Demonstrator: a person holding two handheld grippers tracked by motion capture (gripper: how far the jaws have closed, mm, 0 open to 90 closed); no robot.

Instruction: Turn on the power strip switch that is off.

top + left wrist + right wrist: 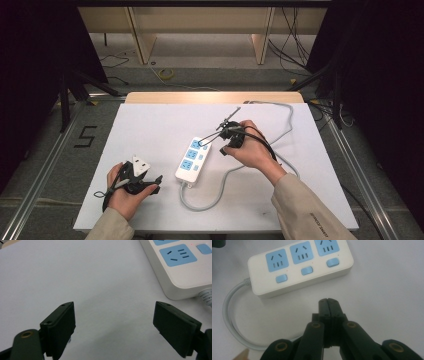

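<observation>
White sheet (150, 125): covers the table.
Left gripper (150, 182): near the front edge, left of the strip; jaws wide, nothing between them.
Power strip (193, 159): white with blue sockets, mid-table, grey cord (210, 202) looping toward the front edge.
Right gripper (328, 303): at the strip's far end; jaws pressed together, empty.

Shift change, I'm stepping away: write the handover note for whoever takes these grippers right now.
Left gripper: open, nothing between its jaws, low over the white table sheet just left of the power strip.
Right gripper: shut, empty, hovering beside the strip's row of blue switches.
Power strip: flat at mid table, three blue sockets up, grey cable looping toward the near edge.
Done: nothing visibly plugged in.
Left: probably press a switch with the shut right tips; no contact yet.
</observation>
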